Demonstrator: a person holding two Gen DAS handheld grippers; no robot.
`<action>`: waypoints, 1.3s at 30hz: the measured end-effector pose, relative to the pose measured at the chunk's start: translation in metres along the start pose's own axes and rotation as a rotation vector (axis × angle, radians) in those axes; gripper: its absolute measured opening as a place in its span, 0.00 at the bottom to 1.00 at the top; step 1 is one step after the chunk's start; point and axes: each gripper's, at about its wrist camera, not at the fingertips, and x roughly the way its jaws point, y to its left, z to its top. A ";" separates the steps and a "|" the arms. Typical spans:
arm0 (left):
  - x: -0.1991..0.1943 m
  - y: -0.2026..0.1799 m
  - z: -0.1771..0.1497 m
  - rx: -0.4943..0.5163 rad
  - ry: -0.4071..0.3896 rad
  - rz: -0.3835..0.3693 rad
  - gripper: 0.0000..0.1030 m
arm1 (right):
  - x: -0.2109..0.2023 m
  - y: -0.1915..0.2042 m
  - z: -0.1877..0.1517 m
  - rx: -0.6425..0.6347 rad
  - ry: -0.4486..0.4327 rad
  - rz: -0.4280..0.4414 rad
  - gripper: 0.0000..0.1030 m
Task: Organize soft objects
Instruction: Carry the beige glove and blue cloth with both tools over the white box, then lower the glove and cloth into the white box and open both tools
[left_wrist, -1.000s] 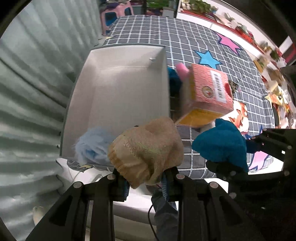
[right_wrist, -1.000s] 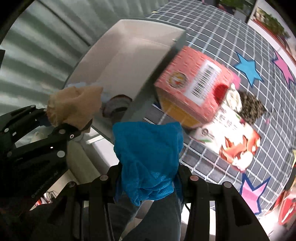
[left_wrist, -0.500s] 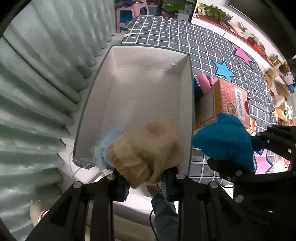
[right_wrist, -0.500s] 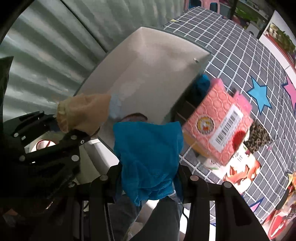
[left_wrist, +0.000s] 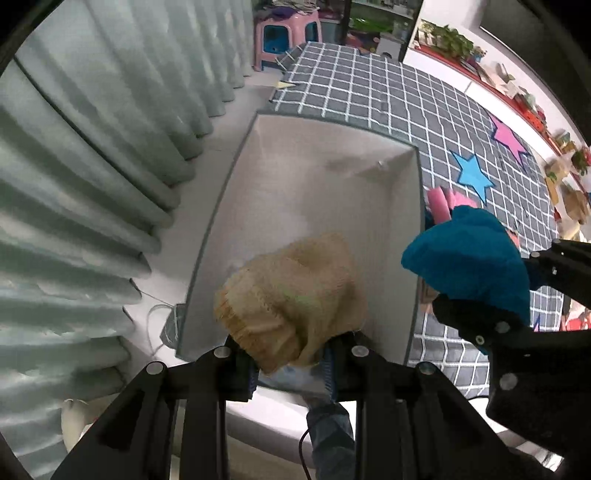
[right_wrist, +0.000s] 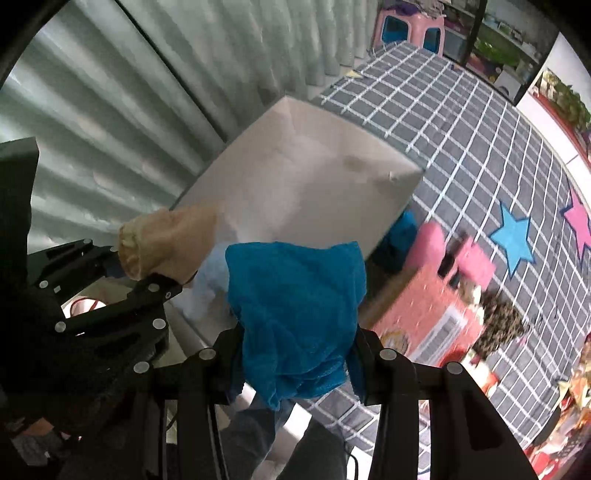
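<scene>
My left gripper (left_wrist: 291, 365) pinches the tan knit hat (left_wrist: 291, 295) directly over the white bin (left_wrist: 314, 192); my right gripper (right_wrist: 295, 365), clamping the blue cloth (right_wrist: 295, 314), hangs above the bin's near rim.

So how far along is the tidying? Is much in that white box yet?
Early days, it seems. Done: one pale blue soft item already lies in the white box. In hand: the left tool grips a beige knit piece over the box, and the right tool grips a teal cloth. Left: dropping both in, then probably the pink item and another teal piece beside the box.
</scene>
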 end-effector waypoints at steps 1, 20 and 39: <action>0.000 0.001 0.003 -0.002 -0.004 0.004 0.29 | -0.001 0.000 0.005 -0.004 -0.006 -0.002 0.45; 0.026 0.003 0.056 -0.099 0.026 0.021 0.29 | 0.010 -0.030 0.054 0.029 -0.028 -0.004 0.45; 0.070 -0.002 0.076 -0.137 0.093 0.067 0.29 | 0.037 -0.056 0.083 0.112 0.000 0.013 0.45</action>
